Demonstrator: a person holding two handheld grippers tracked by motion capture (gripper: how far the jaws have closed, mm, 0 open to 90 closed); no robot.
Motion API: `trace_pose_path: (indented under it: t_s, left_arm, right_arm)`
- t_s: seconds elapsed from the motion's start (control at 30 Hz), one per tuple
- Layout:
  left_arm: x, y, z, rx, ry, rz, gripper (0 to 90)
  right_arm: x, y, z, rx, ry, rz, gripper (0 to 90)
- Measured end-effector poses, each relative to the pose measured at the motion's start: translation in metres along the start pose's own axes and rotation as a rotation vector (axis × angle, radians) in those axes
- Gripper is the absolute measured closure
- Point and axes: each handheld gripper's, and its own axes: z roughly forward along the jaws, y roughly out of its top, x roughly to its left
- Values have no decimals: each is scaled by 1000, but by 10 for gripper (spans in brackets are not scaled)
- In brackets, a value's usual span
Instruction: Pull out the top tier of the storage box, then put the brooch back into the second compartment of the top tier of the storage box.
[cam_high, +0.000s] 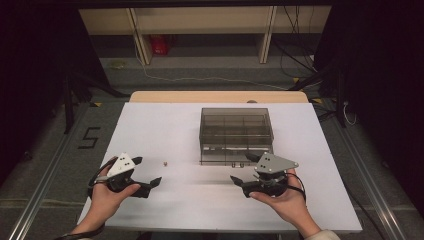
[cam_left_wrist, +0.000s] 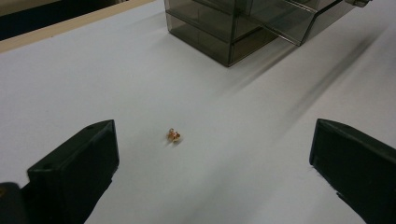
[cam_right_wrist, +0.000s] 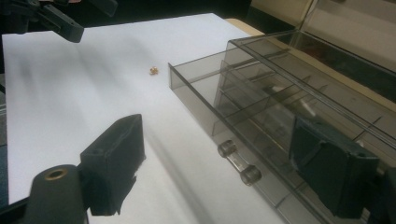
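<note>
Drawer (cam_right_wrist: 243, 121) pulled out, both grippers spread and empty; left gripper (cam_left_wrist: 212, 163) lines up on the gold bead (cam_left_wrist: 174, 135) (tiny thing); next: careful pinch.

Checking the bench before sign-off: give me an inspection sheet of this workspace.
Surface: white table board, bare wooden strip at far edge.
Job's things: smoky transparent plastic drawer box, drawer pulled out; tiny gold-coloured metal piece lying loose left of it.
Clutter: nothing seen.
Grippers: left gripper open, empty; right gripper open, empty, beside the drawer.
Cables: black cable at right gripper.
Surroundings: dark floor, red object under shelving.
</note>
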Motion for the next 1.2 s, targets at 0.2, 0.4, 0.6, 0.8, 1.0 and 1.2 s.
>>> trace_pose_path:
  t_s: [0.2, 0.4, 0.6, 0.8, 1.0, 1.2]
  left_arm:
    - [0, 0, 0, 0, -2, -3, 12]
    - [1, 0, -1, 0, -1, -3, 12]
    - [0, 0, 0, 1, 1, 0, 12]
    - [0, 0, -1, 2, 2, -1, 12]
    - [0, 0, -1, 2, 2, -1, 12]
    - [1, 0, 1, 7, 29, -18, 44]
  right_arm:
    - [2, -1, 1, -8, 5, 14, 193]
    - [0, -1, -3, -38, -4, 47, 191]
    - [-2, -4, -5, -42, 6, 71, 186]
    - [-3, -6, -5, -48, 13, 88, 185]
    - [-5, -6, -6, -61, 14, 105, 189]
    - [-7, -7, -7, -64, 8, 114, 184]
